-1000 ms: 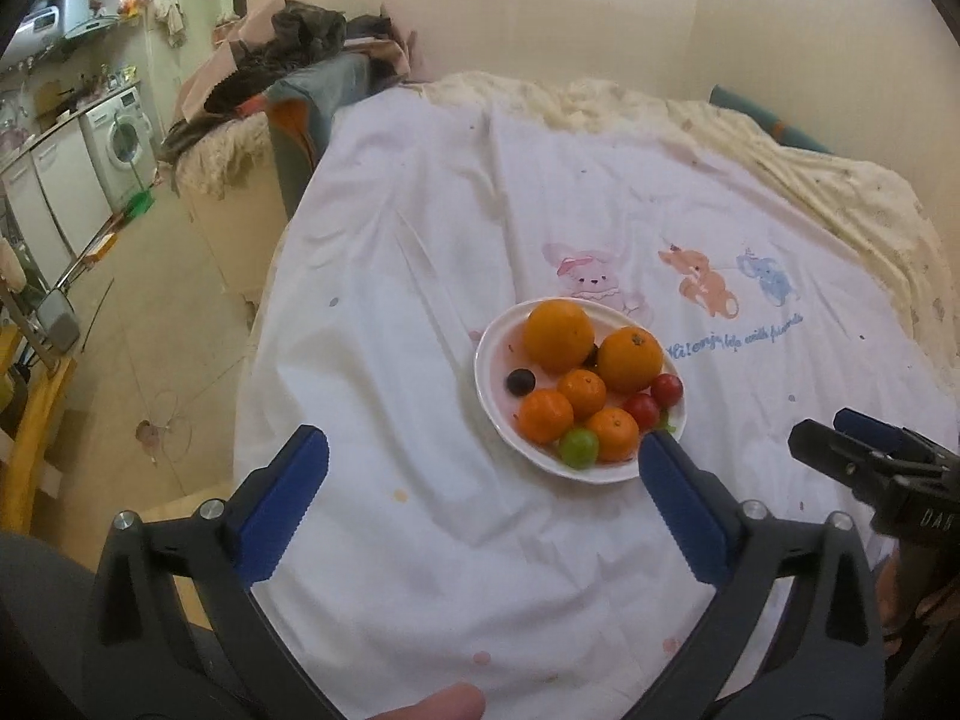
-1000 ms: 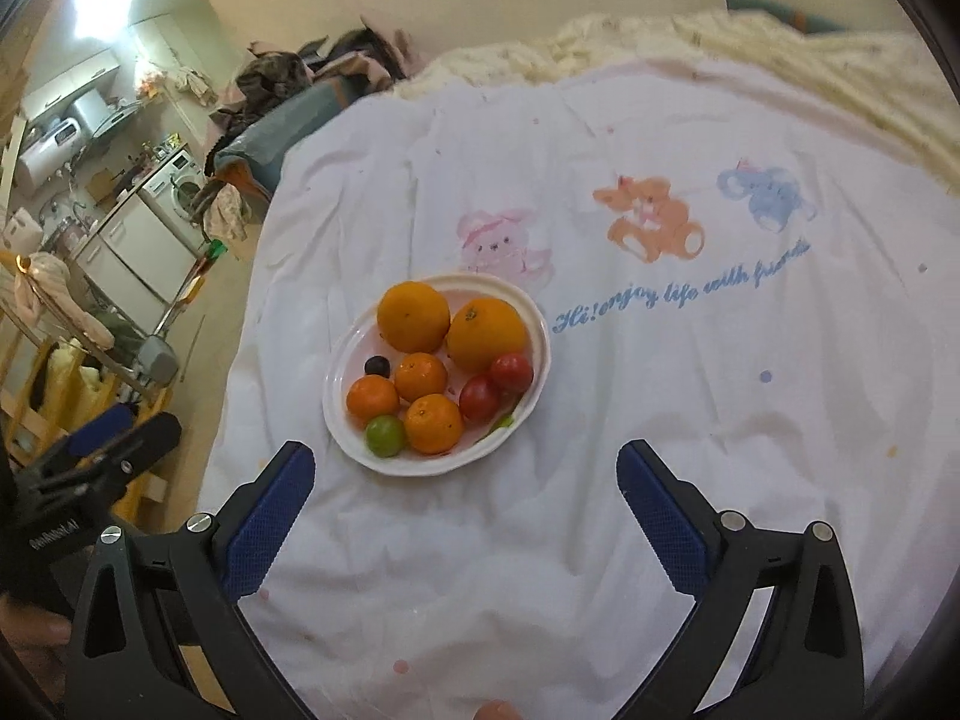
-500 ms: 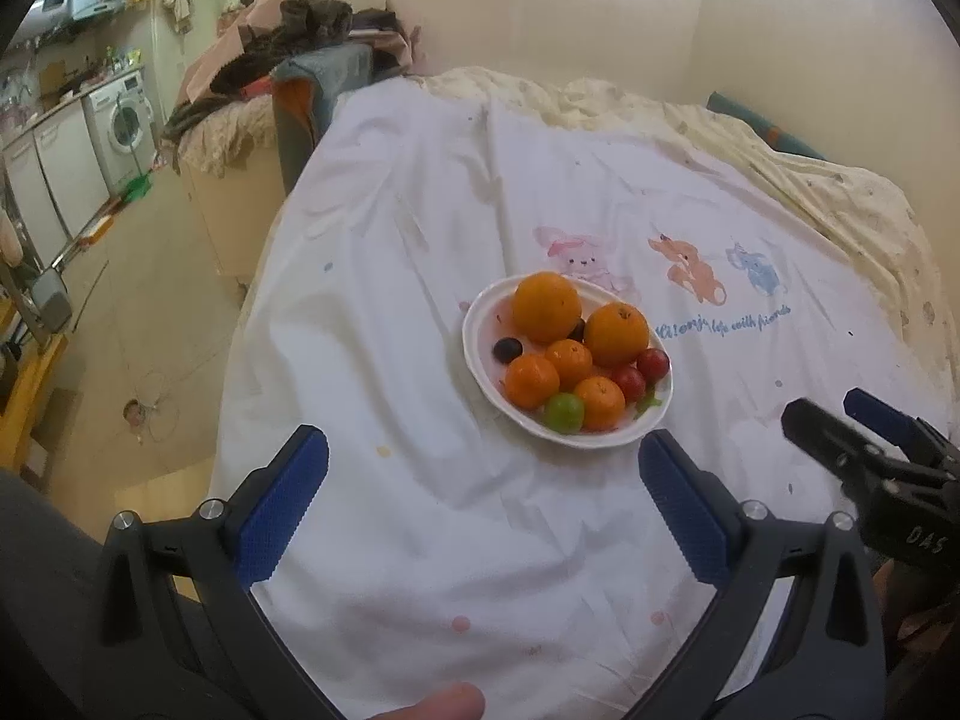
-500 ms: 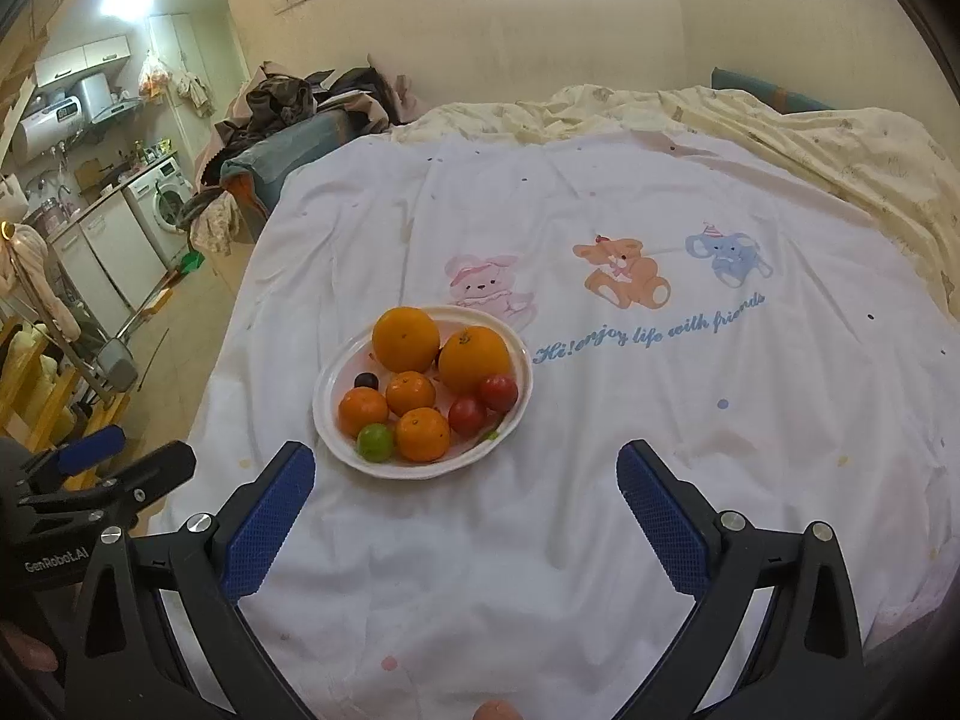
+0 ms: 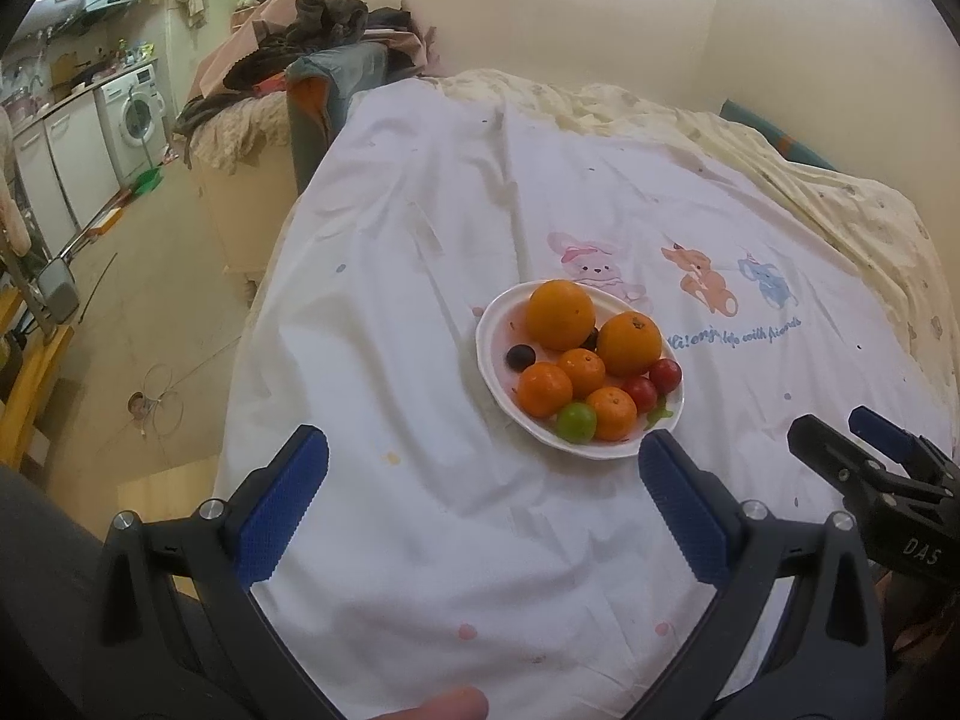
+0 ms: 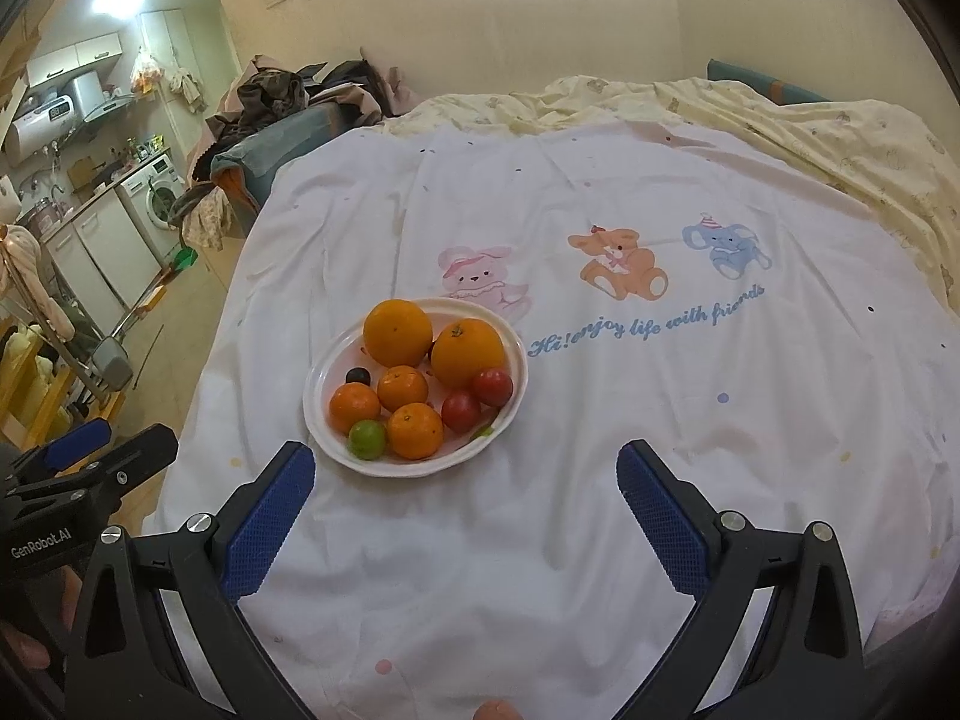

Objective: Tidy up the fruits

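A white plate (image 6: pixel 318 414) is seen on a white cartoon-printed sheet (image 6: pixel 600 510), just below the pink rabbit print (image 6: pixel 480 282). On it are heaped two large oranges (image 6: pixel 398 332), three small mandarins (image 6: pixel 402 387), two red cherry tomatoes (image 6: pixel 461 411), a green round fruit (image 6: pixel 367 438) and a dark grape (image 6: pixel 357 375).

The left gripper (image 5: pixel 480 501) and right gripper (image 6: pixel 462 510) are held wide apart and empty, short of the plate.

The fruits are smooth and round, touching one another; if one is lifted, its neighbours could be set rolling off the shallow rim. The soft, wrinkled sheet may let the light plate tilt or slide when pressed. Thin-skinned tomatoes could be crushed by the ridged blue pads (image 6: pixel 270 519).
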A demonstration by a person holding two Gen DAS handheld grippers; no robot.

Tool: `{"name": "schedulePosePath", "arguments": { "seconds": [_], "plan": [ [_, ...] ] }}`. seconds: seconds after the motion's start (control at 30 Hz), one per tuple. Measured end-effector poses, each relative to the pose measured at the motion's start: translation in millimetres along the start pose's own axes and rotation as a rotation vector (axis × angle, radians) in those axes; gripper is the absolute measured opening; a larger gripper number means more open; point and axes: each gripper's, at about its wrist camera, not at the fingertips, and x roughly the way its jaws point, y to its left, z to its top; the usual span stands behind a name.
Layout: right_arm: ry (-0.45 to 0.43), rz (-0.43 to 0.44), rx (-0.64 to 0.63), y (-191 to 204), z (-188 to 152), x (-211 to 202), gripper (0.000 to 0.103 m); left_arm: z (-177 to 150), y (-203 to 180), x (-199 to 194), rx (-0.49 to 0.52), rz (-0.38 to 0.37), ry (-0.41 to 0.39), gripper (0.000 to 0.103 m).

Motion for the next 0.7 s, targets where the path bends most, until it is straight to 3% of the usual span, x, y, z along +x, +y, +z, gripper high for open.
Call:
{"name": "schedulePosePath", "arguments": {
  "seconds": [0.7],
  "plan": [
    [-0.011, -0.004, -0.012, 1.2, 4.6, -5.9, 0.103, 1.0, -1.3, -1.2, -0.004, -0.004, -0.002, 0.102]
  ]
}}
